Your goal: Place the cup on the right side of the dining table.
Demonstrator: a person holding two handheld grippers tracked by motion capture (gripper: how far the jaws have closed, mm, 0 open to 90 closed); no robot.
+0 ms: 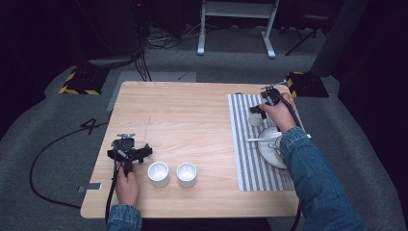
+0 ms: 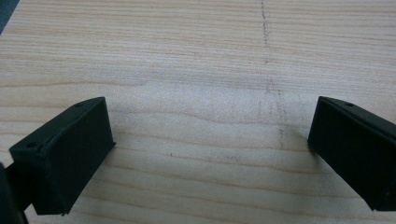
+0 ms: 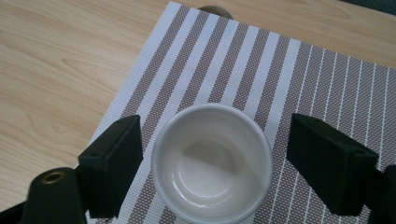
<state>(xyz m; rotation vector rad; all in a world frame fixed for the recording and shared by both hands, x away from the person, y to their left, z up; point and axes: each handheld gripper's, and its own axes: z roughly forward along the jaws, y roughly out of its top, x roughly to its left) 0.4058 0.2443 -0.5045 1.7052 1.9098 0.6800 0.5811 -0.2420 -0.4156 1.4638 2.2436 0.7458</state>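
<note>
**Inspector:** Status of the right gripper?

**Technician:** Its jaws stand partly apart, one on each side of a white cup. A gap shows between each pad and the cup wall, so the cup is not gripped. The cup stands upright on the striped placemat, near the mat's left edge as the right gripper view shows it.

**Inspector:** Progress?

**Technician:** Judged from the layout, one cup now rests on the mat and appears released. In the high view a plate with a spoon-like utensil also lies on the mat, nearer the person. Two more white cups stand side by side on the bare wooden table, near the front edge and well apart from the mat. If the setting needs them, that transfer is left to do.

**Inspector:** Left gripper?

**Technician:** Jaws wide apart, nothing between them. It hovers over bare wood, just left of the two cups.

**Inspector:** Cup condition?

**Technician:** Small, round, handleless, glossy white glaze, thick rim. Interior empty and clean. No chips visible.
</note>
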